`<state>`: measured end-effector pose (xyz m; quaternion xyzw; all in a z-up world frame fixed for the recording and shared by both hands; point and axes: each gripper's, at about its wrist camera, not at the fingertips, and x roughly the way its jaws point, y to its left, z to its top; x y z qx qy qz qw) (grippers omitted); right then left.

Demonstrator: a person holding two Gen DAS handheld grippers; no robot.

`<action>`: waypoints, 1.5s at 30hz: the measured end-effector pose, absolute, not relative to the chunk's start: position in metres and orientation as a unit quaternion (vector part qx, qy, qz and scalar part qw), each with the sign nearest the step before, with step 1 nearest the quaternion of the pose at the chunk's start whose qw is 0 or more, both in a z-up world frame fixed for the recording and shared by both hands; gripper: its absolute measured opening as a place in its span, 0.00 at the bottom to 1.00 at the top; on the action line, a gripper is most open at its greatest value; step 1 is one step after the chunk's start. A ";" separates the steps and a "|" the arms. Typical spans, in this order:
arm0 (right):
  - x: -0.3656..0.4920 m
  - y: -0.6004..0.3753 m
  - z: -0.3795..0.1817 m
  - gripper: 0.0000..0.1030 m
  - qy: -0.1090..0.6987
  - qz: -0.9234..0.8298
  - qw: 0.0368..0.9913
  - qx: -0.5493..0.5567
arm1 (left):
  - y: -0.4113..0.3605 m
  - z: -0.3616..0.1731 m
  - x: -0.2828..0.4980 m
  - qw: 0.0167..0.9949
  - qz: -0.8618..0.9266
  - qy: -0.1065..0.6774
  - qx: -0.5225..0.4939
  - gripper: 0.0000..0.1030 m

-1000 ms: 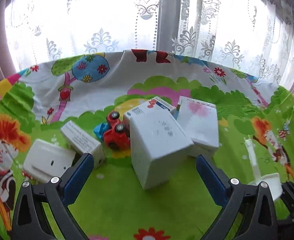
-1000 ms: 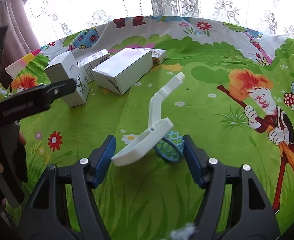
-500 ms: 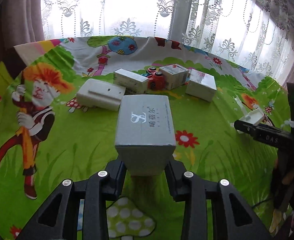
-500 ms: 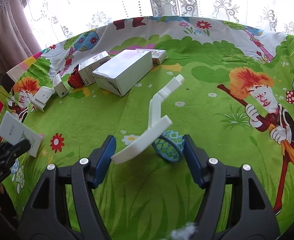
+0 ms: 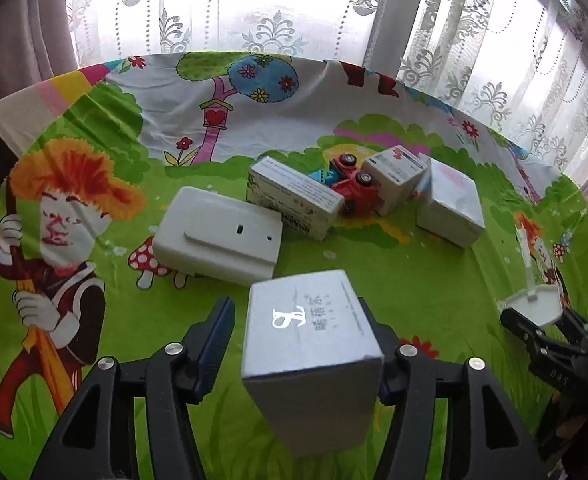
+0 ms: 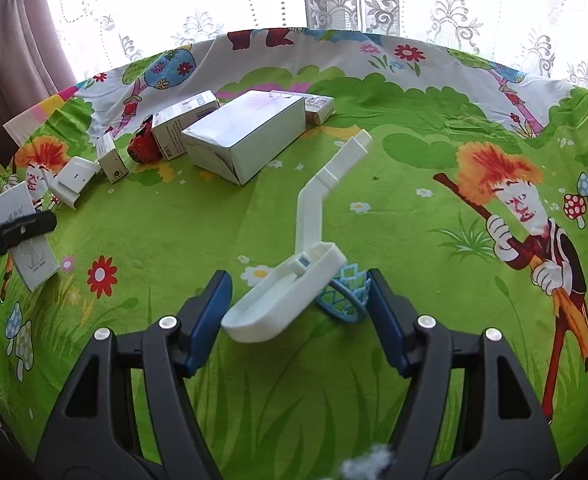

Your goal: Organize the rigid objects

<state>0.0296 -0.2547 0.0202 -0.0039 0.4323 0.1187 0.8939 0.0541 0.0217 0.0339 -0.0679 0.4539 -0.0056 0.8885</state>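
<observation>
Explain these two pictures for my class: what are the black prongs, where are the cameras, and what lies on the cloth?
No robot: a person holds a two-finger claw in each hand, each carrying a camera that looks along its fingers. One picture comes from the left claw, the other from the right claw. On the cartoon cloth lie white boxes, a white plastic block and a red toy car. A printed box stands between the left claw's open fingers; a gap shows, so it seems unclamped. The right claw is open around a white toy hoop stand.
</observation>
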 end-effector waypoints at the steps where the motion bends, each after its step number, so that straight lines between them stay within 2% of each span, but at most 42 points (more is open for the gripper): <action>1: 0.030 -0.254 0.020 0.70 0.432 0.118 0.894 -0.005 | 0.024 0.033 0.058 0.891 0.001 0.450 -0.063 0.58; 4: 0.030 -0.254 0.020 0.70 0.433 0.119 0.894 -0.005 | 0.039 0.027 0.059 0.896 0.069 0.437 -0.041 0.59; 8: 0.030 -0.255 0.020 0.71 0.433 0.122 0.893 -0.004 | 0.086 0.026 0.032 0.890 0.088 0.425 -0.136 0.60; 10: 0.030 -0.255 0.020 0.71 0.433 0.123 0.893 -0.004 | 0.102 0.027 0.010 0.892 0.096 0.411 -0.162 0.70; 13: 0.030 -0.255 0.020 0.71 0.433 0.124 0.893 -0.002 | 0.115 0.028 -0.012 0.889 0.106 0.408 -0.179 0.76; 17: 0.030 -0.255 0.020 0.71 0.433 0.124 0.893 -0.001 | 0.108 0.036 -0.031 0.881 0.109 0.412 -0.204 0.76; 20: 0.030 -0.254 0.020 0.71 0.433 0.123 0.893 -0.001 | 0.090 0.035 -0.039 0.868 0.116 0.425 -0.229 0.80; 25: 0.030 -0.255 0.020 0.71 0.432 0.124 0.893 0.002 | 0.071 0.022 -0.018 0.857 0.174 0.451 -0.181 0.80; 26: 0.030 -0.255 0.020 0.71 0.432 0.124 0.893 0.003 | 0.074 0.017 -0.015 0.851 0.179 0.454 -0.192 0.80; 27: 0.030 -0.255 0.021 0.71 0.432 0.124 0.893 0.005 | 0.077 0.014 -0.015 0.848 0.177 0.456 -0.203 0.73; 28: 0.030 -0.255 0.021 0.71 0.431 0.124 0.893 0.005 | 0.078 0.014 -0.016 0.850 0.180 0.453 -0.199 0.58; 30: 0.030 -0.255 0.021 0.71 0.431 0.124 0.894 0.005 | 0.075 0.016 -0.019 0.854 0.168 0.457 -0.183 0.41; 36: 0.029 -0.256 0.021 0.70 0.430 0.123 0.894 0.010 | 0.064 0.016 -0.045 0.875 0.126 0.445 -0.139 0.41; 40: 0.026 -0.248 0.022 0.69 0.429 0.131 0.894 -0.013 | 0.070 0.018 -0.056 0.875 0.116 0.446 -0.149 0.41; 45: -0.012 -0.205 0.026 0.68 0.426 0.185 0.885 -0.032 | 0.080 0.025 -0.075 0.879 0.128 0.439 -0.139 0.41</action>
